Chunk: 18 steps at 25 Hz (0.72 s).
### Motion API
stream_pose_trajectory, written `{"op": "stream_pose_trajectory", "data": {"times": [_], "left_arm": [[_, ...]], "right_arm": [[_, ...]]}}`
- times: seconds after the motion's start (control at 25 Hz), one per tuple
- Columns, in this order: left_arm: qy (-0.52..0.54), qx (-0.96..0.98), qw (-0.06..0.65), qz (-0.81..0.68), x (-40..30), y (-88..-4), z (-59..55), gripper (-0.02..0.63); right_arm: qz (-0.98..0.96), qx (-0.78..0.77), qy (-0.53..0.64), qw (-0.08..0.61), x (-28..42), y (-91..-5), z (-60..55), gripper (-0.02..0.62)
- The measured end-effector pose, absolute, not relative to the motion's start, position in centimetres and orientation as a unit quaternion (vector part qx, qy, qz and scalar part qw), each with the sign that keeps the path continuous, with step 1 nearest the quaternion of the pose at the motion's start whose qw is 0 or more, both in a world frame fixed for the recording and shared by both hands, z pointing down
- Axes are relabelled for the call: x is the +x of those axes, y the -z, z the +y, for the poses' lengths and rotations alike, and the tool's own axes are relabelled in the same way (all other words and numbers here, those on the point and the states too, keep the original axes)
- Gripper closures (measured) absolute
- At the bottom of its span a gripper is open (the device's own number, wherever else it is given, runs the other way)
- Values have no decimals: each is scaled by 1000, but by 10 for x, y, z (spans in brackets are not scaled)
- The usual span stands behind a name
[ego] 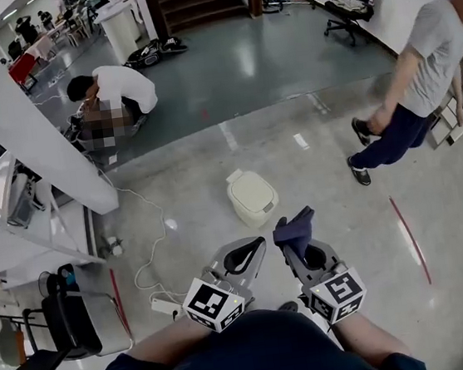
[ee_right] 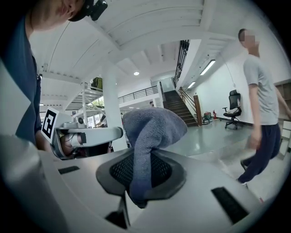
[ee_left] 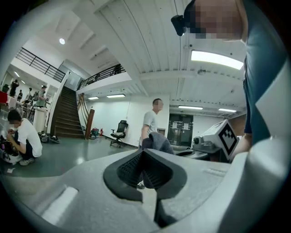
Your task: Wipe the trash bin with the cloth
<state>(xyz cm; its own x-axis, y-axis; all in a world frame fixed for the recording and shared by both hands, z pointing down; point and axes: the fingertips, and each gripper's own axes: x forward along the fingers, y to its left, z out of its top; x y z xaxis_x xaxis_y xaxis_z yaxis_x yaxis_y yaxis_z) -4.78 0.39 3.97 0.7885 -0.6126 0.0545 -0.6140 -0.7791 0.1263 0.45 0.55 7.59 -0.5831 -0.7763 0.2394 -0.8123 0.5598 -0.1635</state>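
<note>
One bin (ego: 252, 197) stands on the floor. On its near side, the right gripper (ego: 299, 245) clamps the cloth (ego: 294, 227), with the bin ahead-left. The left gripper (ego: 254, 247), closed and empty, is about equally near.

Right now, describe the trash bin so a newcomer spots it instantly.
Start on the pale polished floor. Just ahead of the right gripper stands the trash bin: a squat cream box with closed lid, bulkier than the thin white cable to its left.
</note>
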Motion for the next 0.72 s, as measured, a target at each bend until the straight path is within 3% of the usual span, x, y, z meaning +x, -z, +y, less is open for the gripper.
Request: {"op": "stream_pose_trajectory", "data": {"times": [0.72], "left_arm": [[-12,942,64,-328,-51,-40,12,609]], "right_arm": [[-882,449,-128,65,4,-72,15,541]]}}
